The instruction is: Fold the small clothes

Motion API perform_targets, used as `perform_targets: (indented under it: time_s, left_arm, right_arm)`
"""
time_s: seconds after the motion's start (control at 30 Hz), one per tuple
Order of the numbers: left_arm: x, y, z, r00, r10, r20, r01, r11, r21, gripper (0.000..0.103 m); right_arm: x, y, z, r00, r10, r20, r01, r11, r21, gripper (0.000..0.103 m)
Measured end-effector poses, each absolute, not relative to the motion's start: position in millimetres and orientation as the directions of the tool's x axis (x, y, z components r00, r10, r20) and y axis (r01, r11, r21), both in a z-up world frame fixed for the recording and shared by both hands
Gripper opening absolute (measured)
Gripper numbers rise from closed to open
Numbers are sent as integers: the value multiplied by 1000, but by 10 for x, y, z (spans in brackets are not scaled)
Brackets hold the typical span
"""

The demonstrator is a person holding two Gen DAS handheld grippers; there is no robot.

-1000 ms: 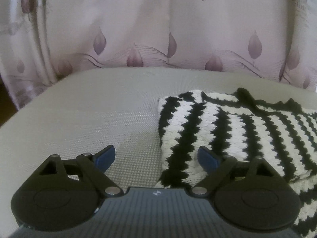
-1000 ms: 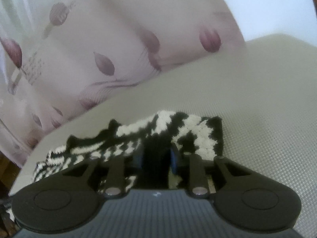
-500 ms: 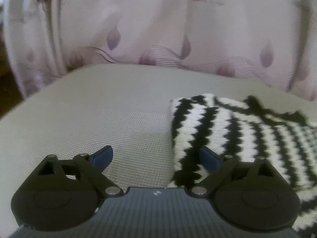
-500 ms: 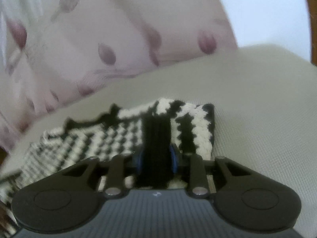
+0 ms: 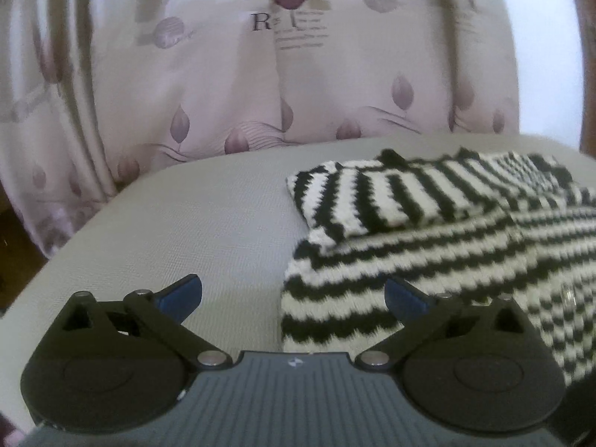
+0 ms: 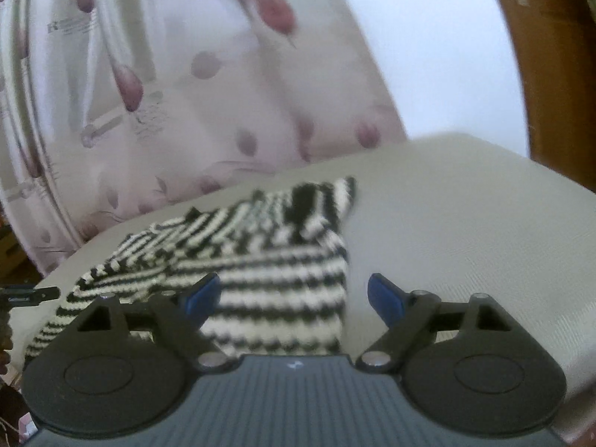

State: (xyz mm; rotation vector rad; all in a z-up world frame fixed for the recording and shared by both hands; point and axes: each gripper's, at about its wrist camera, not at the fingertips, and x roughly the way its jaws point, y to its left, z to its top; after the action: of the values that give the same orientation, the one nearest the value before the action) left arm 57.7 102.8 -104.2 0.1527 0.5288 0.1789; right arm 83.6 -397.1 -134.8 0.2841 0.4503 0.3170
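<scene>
The striped knit top (image 5: 428, 246) lies on the grey cushion (image 5: 186, 231), just ahead of both tools. The left gripper (image 5: 292, 294) and right gripper (image 6: 294, 294) are opening, holding nothing. Sleeves look folded in, maybe; more folding is left

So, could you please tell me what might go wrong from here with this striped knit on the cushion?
1. The folded flap lies loosely on the striped knit; a nudge could undo it.
2. The right gripper is opening just above the knit's edge, so its fingers may snag the yarn.
3. The left gripper, also opening, straddles the knit's near corner and could drag it across the grey cushion.
</scene>
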Motion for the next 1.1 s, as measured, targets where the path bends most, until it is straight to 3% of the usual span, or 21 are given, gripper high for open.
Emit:
perform_targets:
  time_s: [0.17, 0.67, 1.1]
  left_arm:
    - [483, 864, -1116, 845, 226, -485, -113, 961, 251, 103]
    - [389, 938, -1158, 826, 232, -514, -122, 963, 239, 103]
    - [300, 942, -1233, 815, 222, -535, -109, 966, 234, 103]
  right_arm:
    - [713, -3956, -1513, 844, 330, -423, -192, 922, 337, 87]
    - [641, -3718, -1657, 817, 342, -464, -221, 929, 295, 88]
    - [516, -3685, -1762, 842, 365, -398, -230, 909, 347, 96]
